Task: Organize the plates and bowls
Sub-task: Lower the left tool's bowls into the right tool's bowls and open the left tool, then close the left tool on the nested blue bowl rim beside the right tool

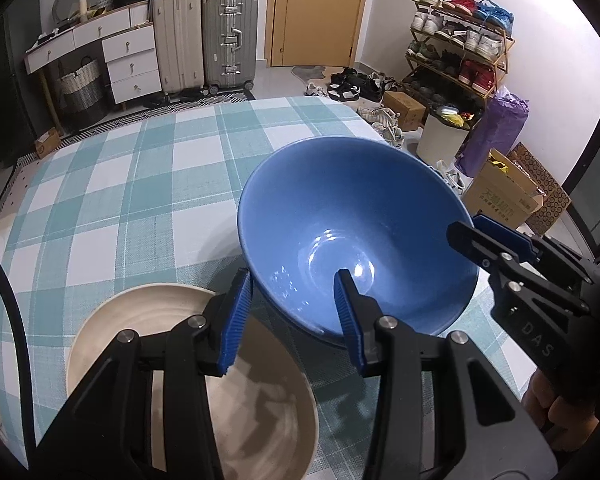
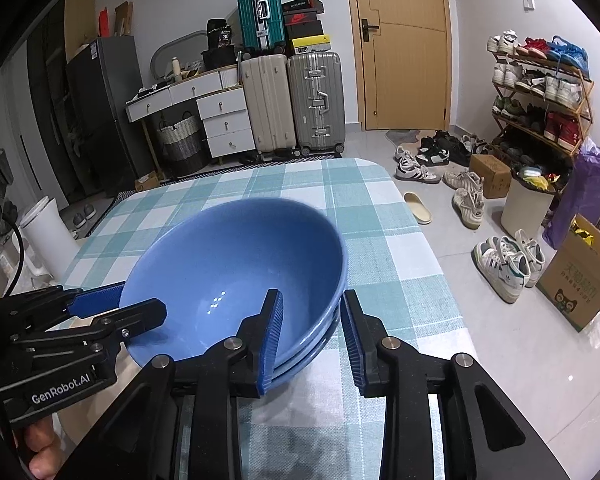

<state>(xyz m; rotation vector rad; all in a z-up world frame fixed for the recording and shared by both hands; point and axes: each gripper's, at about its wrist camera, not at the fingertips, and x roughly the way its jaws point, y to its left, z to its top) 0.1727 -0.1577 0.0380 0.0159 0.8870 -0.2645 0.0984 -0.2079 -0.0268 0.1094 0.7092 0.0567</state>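
Note:
A blue bowl [image 1: 340, 208] sits nested in a second blue bowl whose rim [image 2: 300, 364] shows just under it, on the checked tablecloth [image 1: 140, 180]. My left gripper [image 1: 294, 300] straddles the upper bowl's near rim, one pad outside the wall and one inside, shut on it; it enters the right wrist view from the left [image 2: 140, 302]. My right gripper [image 2: 312, 320] straddles the opposite rim: its inner pad [image 2: 274, 320] lies against the wall, while the outer pad [image 2: 352, 332] stands clear of it. A beige plate [image 1: 140, 320] lies under my left gripper.
The table's right edge [image 2: 432, 248] drops to a tiled floor with scattered shoes [image 2: 504, 264], a cardboard box [image 2: 580, 280] and a white bin [image 2: 526, 208]. Suitcases [image 2: 292, 104], drawers and a door stand at the far wall. A hand [image 2: 40, 448] holds the left gripper.

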